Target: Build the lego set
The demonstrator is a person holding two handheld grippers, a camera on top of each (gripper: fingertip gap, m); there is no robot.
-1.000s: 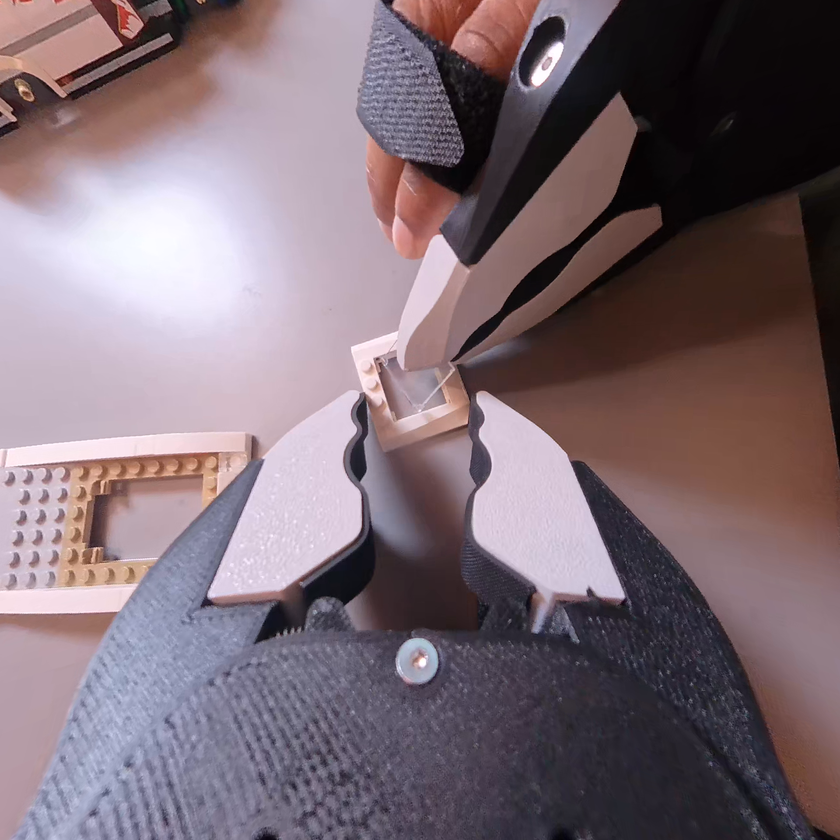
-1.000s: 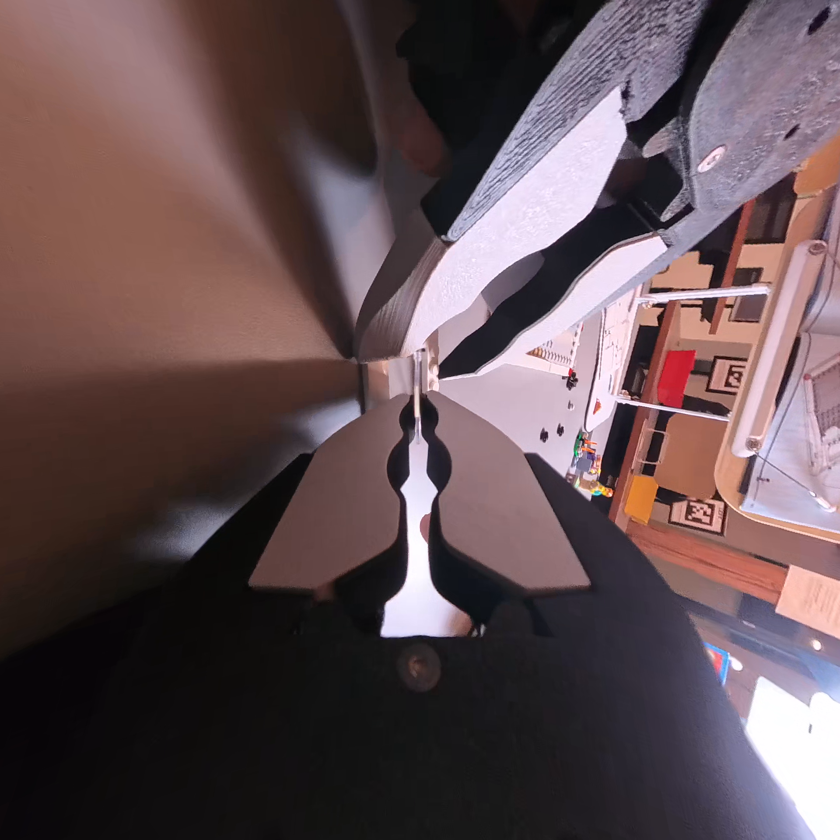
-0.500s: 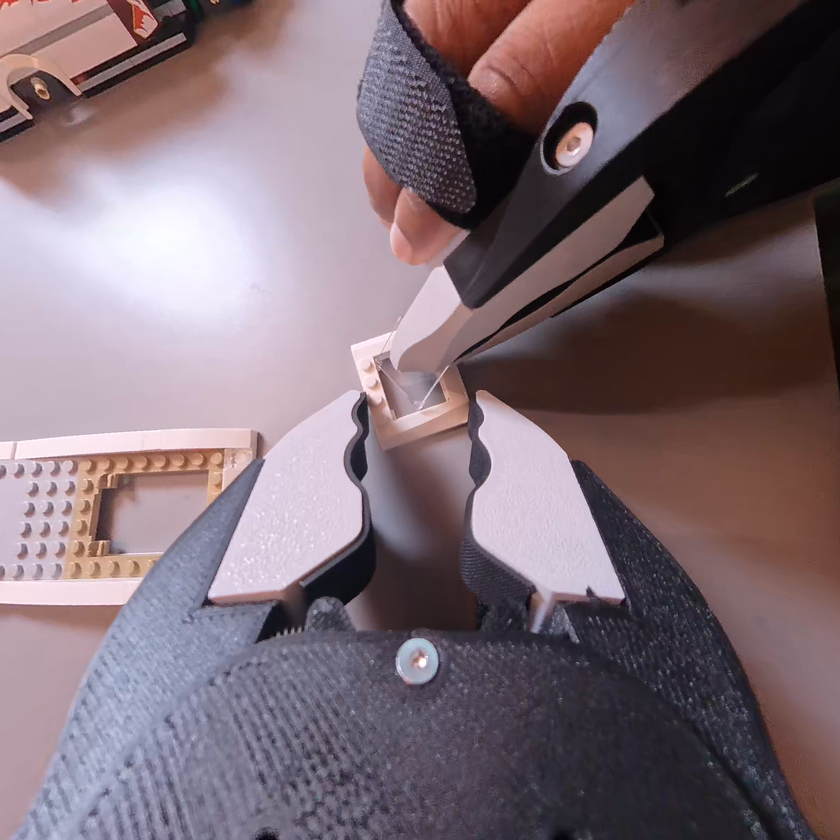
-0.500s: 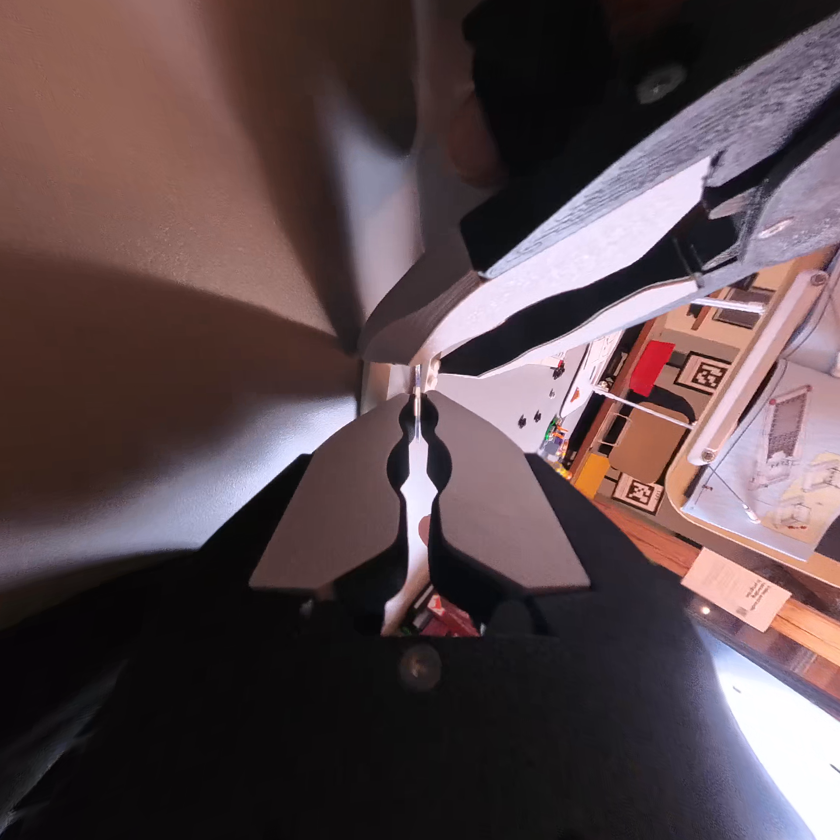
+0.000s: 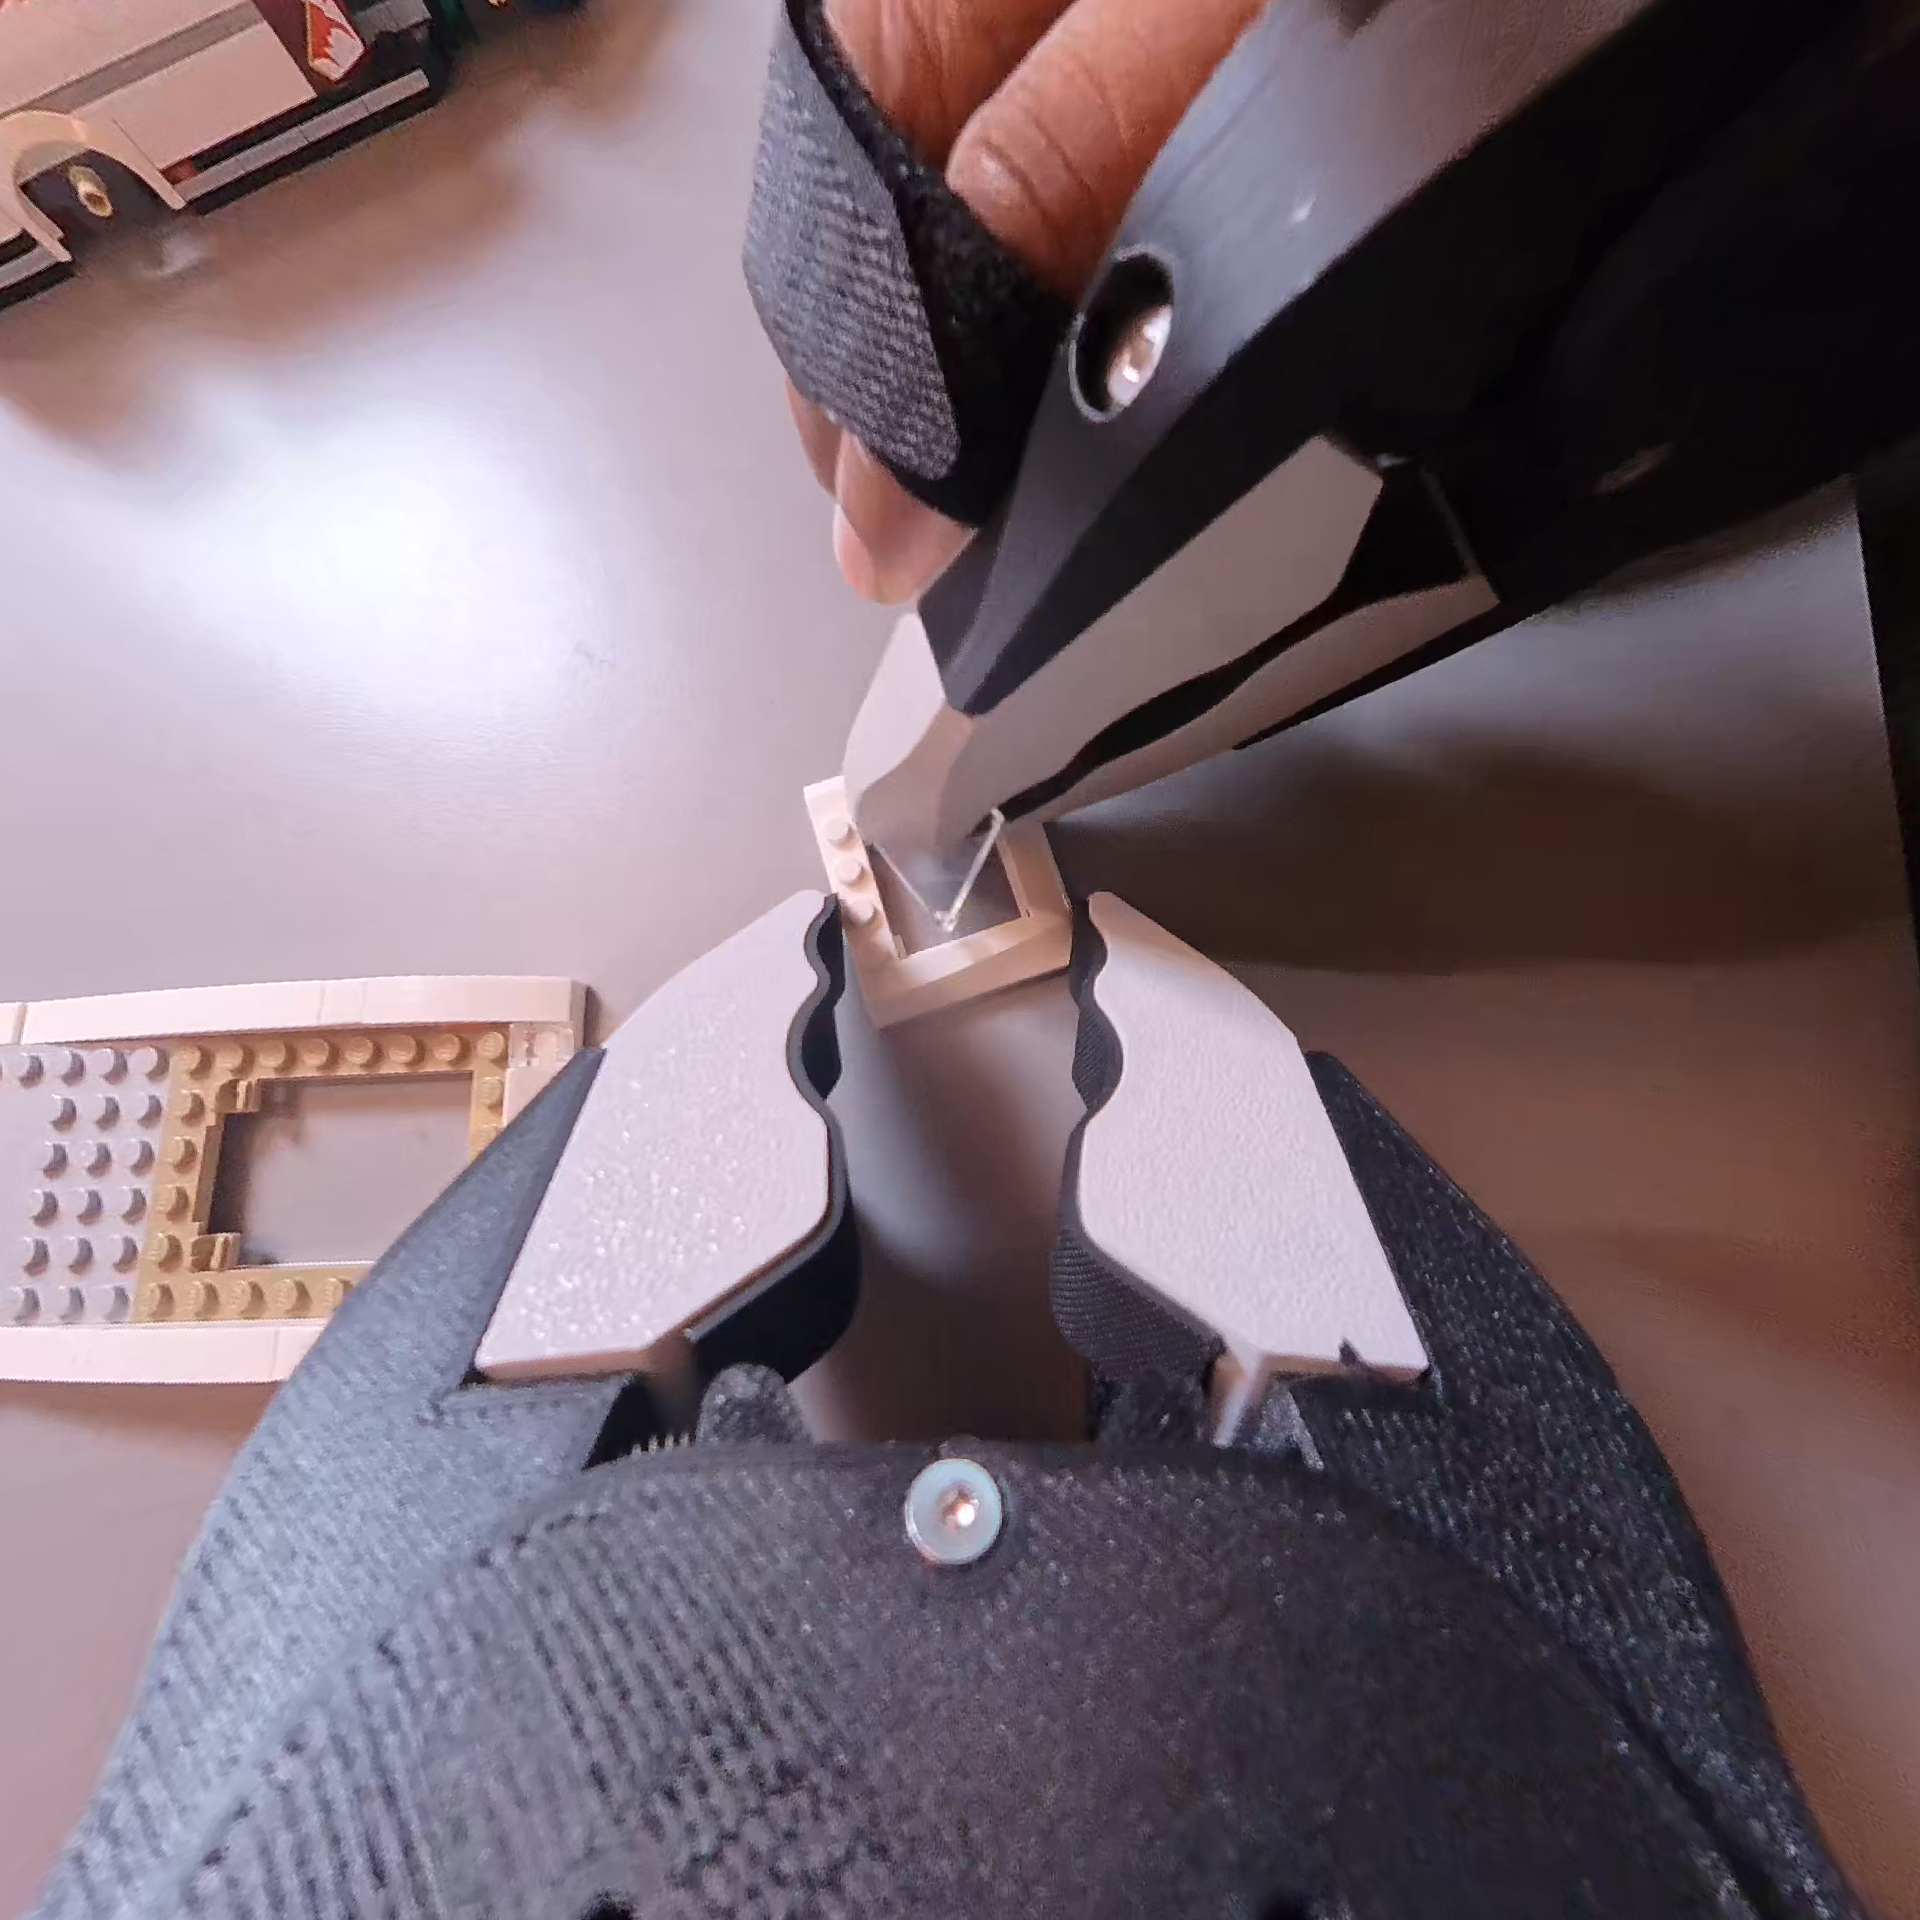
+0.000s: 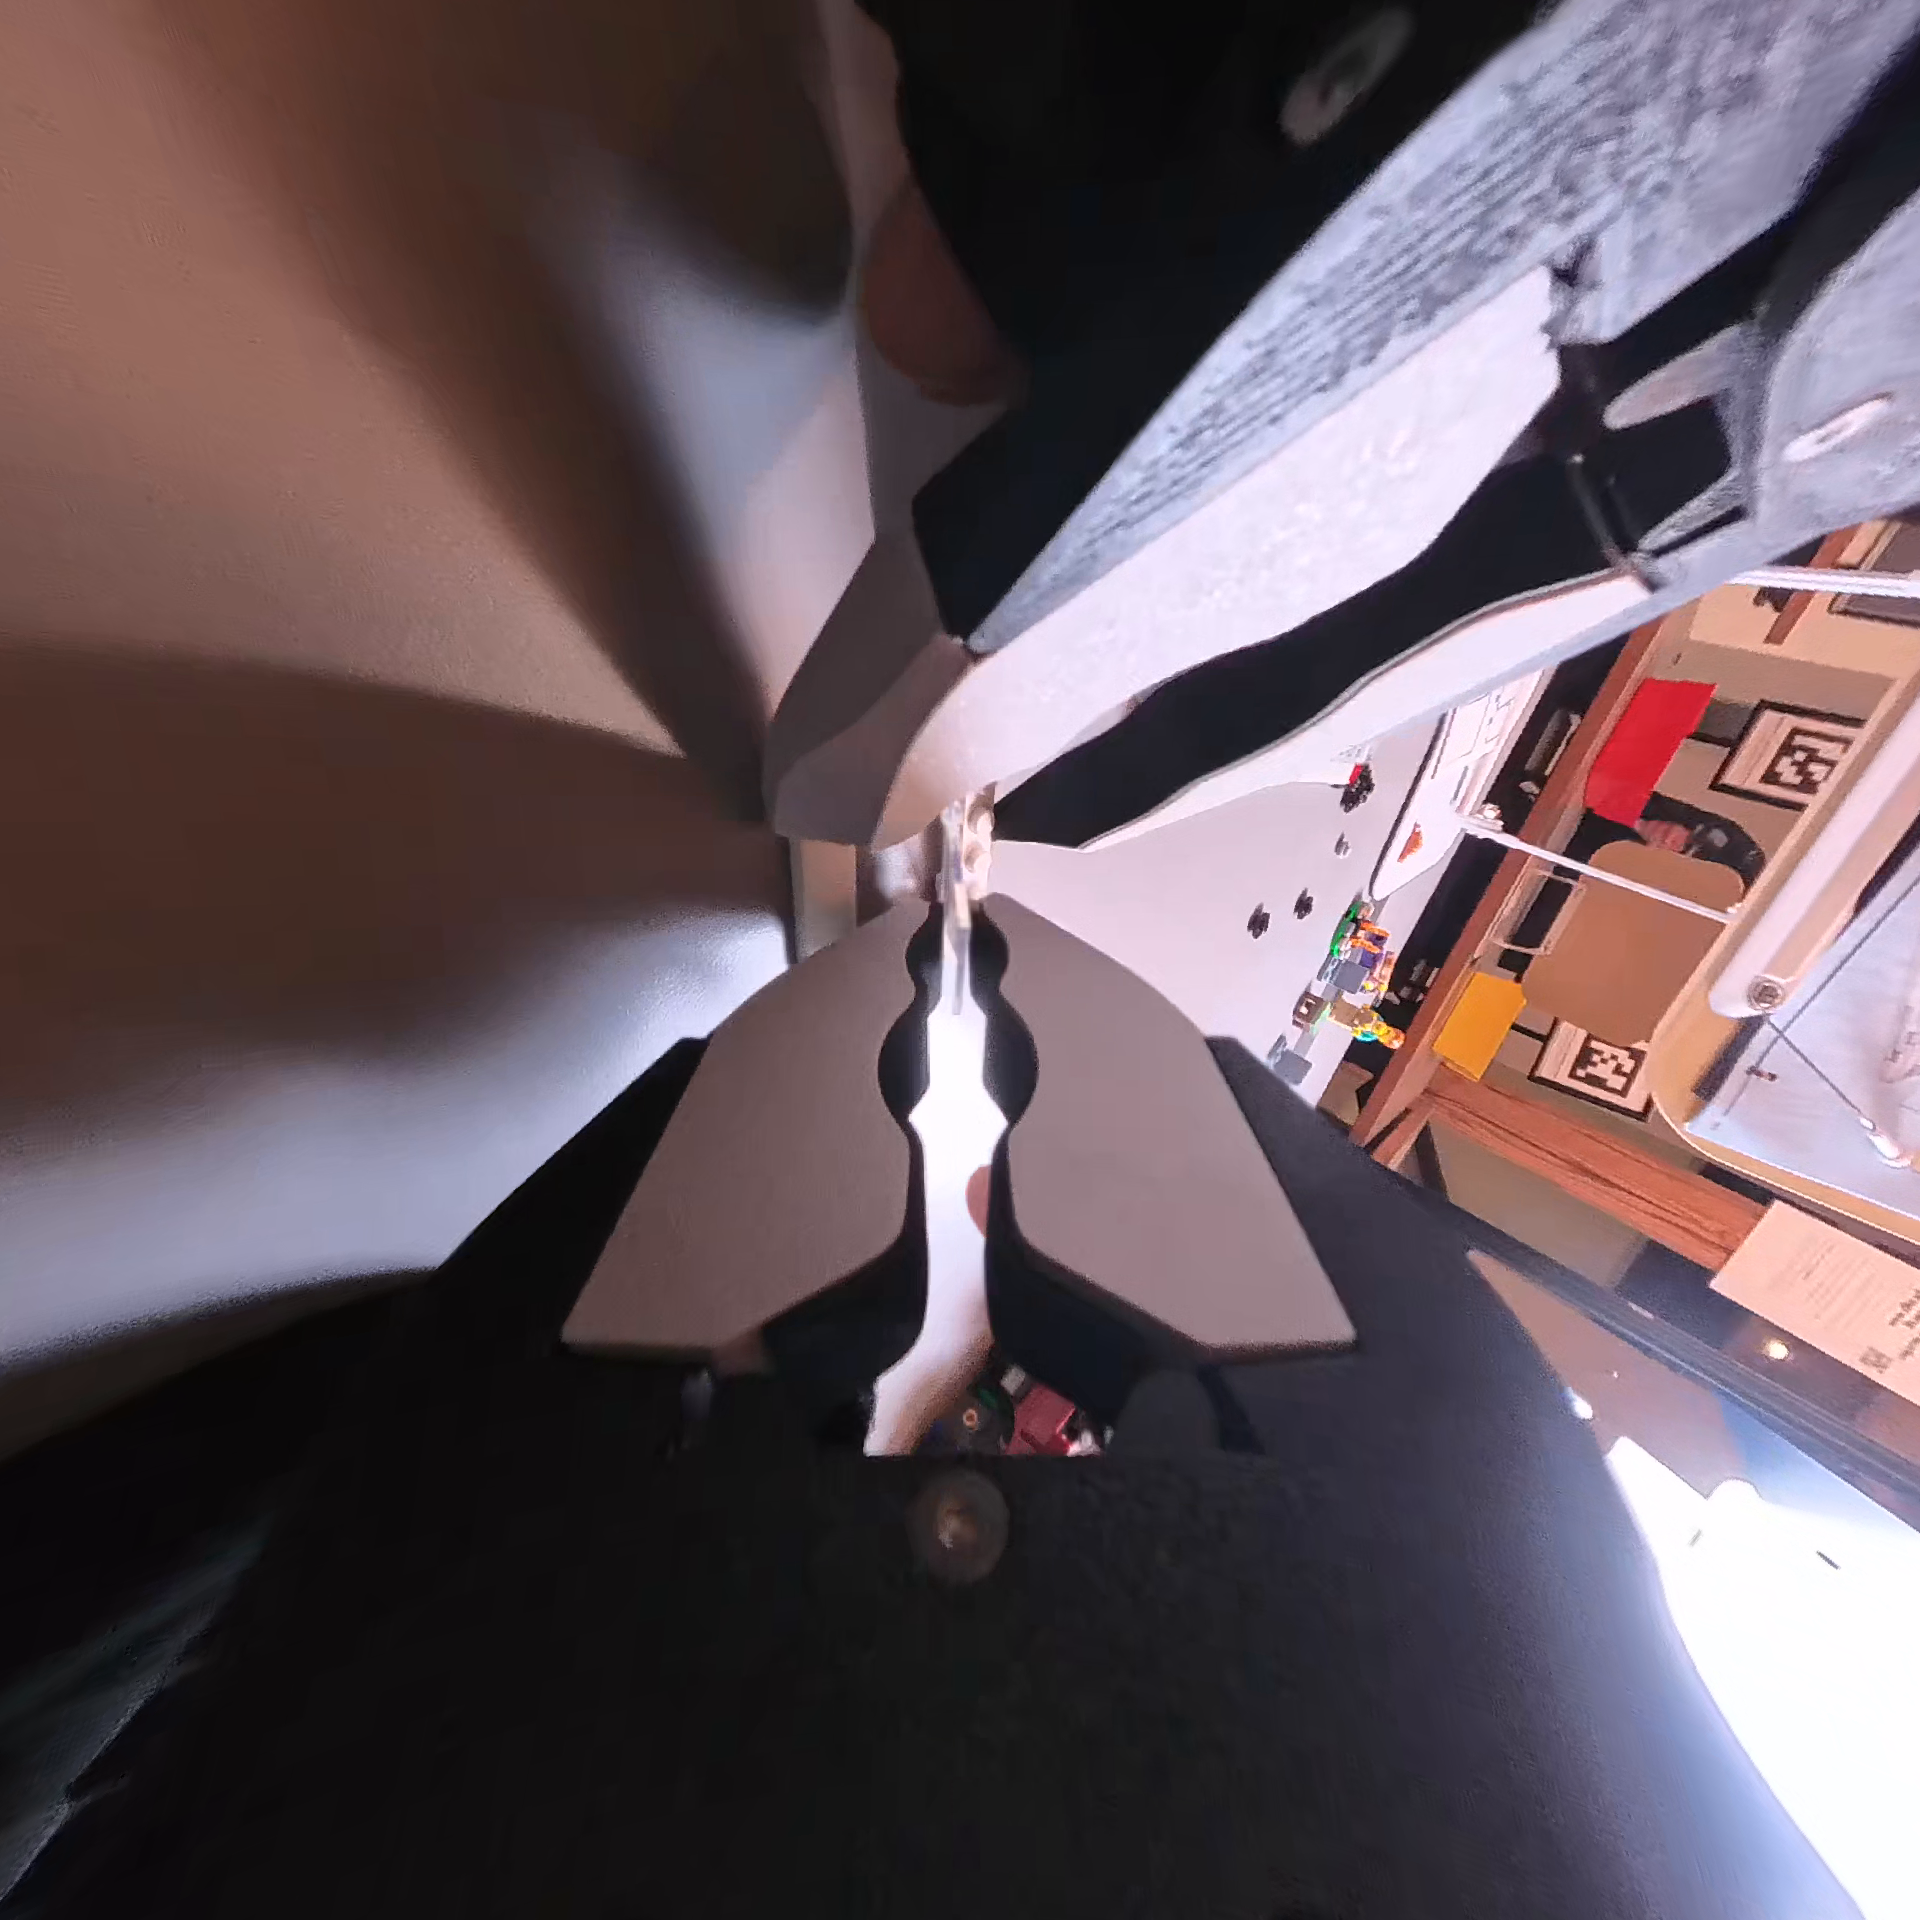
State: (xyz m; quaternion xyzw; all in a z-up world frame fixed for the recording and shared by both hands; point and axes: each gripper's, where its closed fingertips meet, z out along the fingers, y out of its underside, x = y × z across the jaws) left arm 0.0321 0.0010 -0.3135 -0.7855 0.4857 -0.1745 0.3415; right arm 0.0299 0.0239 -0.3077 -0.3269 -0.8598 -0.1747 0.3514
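My left gripper [image 5: 956, 914] grips a small white window-frame brick [image 5: 977, 982] between its fingertips, on the brown table [image 5: 416, 675]. My right gripper [image 5: 935, 831] comes down from the upper right, shut on a thin clear pane [image 5: 940, 883]. The pane is tilted, with its lower corner inside the frame's opening. In the right wrist view, the pane [image 6: 958, 966] stands edge-on between my right gripper's [image 6: 956, 920] tips. The frame's studs [image 6: 977, 831] sit just beyond, under the left gripper's fingers [image 6: 1195, 582].
A tan and grey studded plate with white edges [image 5: 208, 1174] lies left of my left gripper. A white toy vehicle [image 5: 208, 94] sits at the far left. A hand [image 5: 935, 104] holds the right gripper. Small figures and black parts [image 6: 1361, 956] lie farther off. The grippers are tip to tip, or close to it. About 20 cm separates my right fingertips from the white toy vehicle [image 5: 208, 94].
The right gripper has tilted and dropped slightly, pushing the pane's corner deeper into the frame. Its tips stand a touch wider around the pane. The left gripper and the frame have stayed put.
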